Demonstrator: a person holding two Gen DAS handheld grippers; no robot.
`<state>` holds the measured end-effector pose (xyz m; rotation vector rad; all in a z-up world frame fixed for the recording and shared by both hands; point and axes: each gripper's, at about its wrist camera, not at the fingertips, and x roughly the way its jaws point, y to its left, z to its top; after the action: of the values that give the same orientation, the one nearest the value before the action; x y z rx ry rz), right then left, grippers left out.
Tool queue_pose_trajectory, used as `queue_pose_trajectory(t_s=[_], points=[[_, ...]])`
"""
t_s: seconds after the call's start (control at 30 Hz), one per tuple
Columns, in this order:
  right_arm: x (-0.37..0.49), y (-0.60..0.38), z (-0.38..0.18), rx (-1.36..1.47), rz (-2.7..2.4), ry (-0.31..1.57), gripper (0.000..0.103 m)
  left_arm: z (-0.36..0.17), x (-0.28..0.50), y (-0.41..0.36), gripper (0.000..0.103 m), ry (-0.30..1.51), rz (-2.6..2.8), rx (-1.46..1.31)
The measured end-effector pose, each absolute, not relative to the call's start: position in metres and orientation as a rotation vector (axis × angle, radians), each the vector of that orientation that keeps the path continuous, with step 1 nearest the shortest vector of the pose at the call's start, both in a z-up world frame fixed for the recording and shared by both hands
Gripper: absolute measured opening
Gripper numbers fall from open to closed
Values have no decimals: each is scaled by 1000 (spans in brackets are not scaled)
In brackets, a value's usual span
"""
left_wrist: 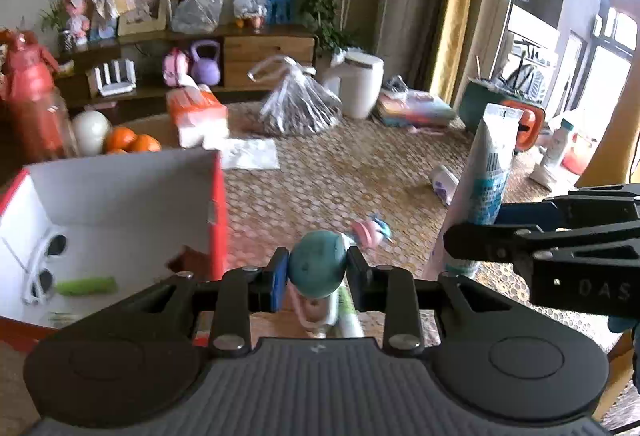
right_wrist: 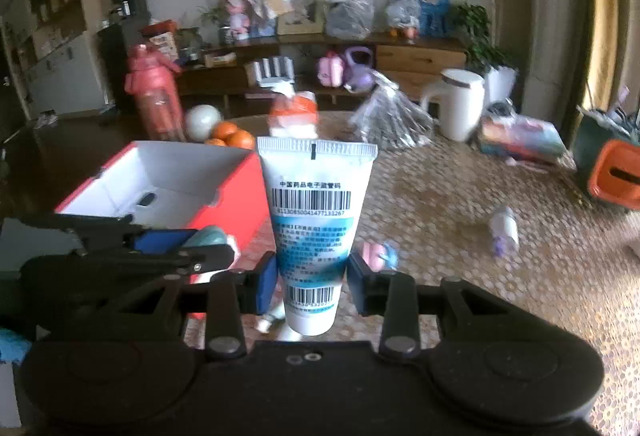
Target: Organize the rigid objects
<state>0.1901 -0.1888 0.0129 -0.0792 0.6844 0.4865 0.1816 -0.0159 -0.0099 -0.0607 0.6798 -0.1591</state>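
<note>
In your left wrist view, your left gripper (left_wrist: pixel 318 268) is squeezing a small toy figure with a round teal head (left_wrist: pixel 318 266). The pads press on both sides of the head. The toy's pale body hangs down behind the gripper, so you cannot see most of it, and its feet are hidden. Its long side runs up and down. To the left sits the red cardboard box with white inside (left_wrist: pixel 218 204), open on top. White sunglasses with dark lenses (left_wrist: pixel 42 268) and a green stick-shaped thing (left_wrist: pixel 86 285) lie in it. The near end of the box is cut off by the gripper. Your right gripper (left_wrist: pixel 470 236) comes in from the right edge, holding the white and blue squeeze tube (left_wrist: pixel 490 172), which leans and points up. A small pink and blue toy (left_wrist: pixel 370 230) lies on the patterned brown mat (left_wrist: pixel 340 172), blurry.

In your right wrist view, your right gripper (right_wrist: pixel 312 282) is clamped on the same tube (right_wrist: pixel 314 204), down near its cap end. The tube stands upright with its flat crimped end on top and its barcode facing you. It blocks part of the box (right_wrist: pixel 236 204). Your left gripper (right_wrist: pixel 208 242) pokes in from the left with the teal head (right_wrist: pixel 210 236) between its pads, just beside the box. A small white bottle with purple marks (right_wrist: pixel 505 228) lies on the mat (right_wrist: pixel 432 196), too blurry to read.
</note>
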Motion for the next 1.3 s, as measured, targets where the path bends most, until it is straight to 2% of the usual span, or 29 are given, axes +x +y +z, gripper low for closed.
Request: queue_pose_trajectory(t_s=[0.53, 0.93, 1.3], points=[[190, -94, 39, -143, 609, 656, 36, 18, 175, 98, 30, 632, -2, -94], [211, -22, 6, -201, 665, 746, 36, -9, 195, 174, 30, 708, 130, -95], [228, 23, -32, -212, 705, 859, 36, -43, 233, 195, 30, 815, 176, -65]])
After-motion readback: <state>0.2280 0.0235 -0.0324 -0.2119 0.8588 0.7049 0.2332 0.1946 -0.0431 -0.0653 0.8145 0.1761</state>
